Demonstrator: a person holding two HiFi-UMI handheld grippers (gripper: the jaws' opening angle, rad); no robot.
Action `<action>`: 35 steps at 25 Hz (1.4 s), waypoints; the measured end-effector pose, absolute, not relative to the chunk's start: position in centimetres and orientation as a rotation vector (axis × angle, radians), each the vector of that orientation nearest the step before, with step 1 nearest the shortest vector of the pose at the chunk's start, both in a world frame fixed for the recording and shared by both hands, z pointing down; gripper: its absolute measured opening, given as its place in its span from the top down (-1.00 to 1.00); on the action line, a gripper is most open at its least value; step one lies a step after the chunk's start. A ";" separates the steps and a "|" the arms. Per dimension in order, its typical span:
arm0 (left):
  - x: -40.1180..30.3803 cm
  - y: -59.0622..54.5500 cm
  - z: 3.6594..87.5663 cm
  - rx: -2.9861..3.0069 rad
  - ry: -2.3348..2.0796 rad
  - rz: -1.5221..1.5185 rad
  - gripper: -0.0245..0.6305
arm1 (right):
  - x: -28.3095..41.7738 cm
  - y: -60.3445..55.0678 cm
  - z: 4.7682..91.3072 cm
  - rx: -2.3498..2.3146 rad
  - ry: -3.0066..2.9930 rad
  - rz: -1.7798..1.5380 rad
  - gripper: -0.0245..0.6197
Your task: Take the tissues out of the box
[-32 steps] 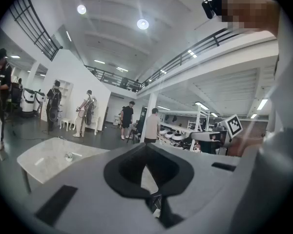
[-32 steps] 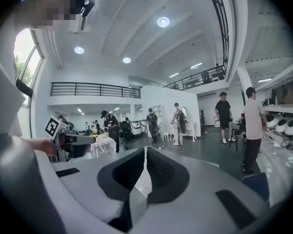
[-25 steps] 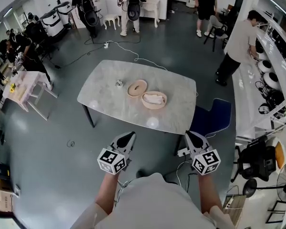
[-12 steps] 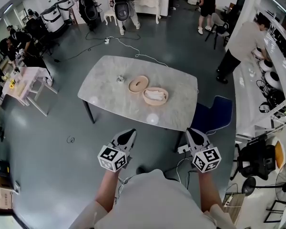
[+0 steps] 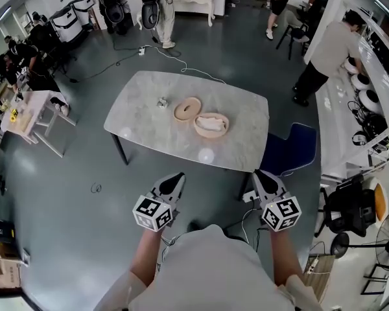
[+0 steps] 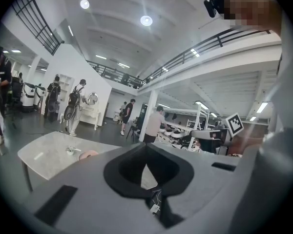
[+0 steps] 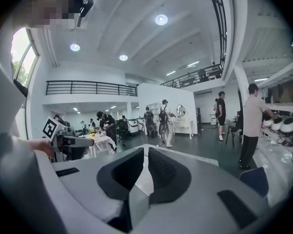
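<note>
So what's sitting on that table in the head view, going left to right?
small pale object → round tan lid → round box with white tissues inside

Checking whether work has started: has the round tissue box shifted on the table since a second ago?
No. The round tissue box sits where it did on the table, still just right of its lid.

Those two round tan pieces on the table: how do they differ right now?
The box holds white tissues; the lid holds nothing. The box lies nearer the person, the lid beyond it to the left. Both are round, tan and lie flat on the table.
</note>
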State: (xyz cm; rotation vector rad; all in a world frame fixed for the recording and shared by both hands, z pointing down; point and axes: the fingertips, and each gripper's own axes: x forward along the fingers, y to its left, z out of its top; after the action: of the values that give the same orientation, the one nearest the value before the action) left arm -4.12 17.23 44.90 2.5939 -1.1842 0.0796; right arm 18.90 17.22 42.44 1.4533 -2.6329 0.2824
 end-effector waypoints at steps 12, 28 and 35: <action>-6.5 16.2 45.7 2.586 -1.164 0.076 0.90 | 17.2 16.2 42.9 1.496 -2.600 0.284 0.61; -9.8 14.9 46.9 2.567 -1.159 0.110 0.90 | 14.0 14.7 44.6 1.465 -2.575 0.326 0.61; -8.9 13.0 47.9 2.545 -1.166 0.124 0.90 | 14.9 12.4 45.7 1.430 -2.570 0.343 0.61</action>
State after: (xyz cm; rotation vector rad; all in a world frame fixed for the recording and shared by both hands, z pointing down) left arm -8.88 12.98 47.89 2.5445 -1.1664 0.1241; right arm 14.88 12.43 45.69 1.4300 -2.5703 0.3427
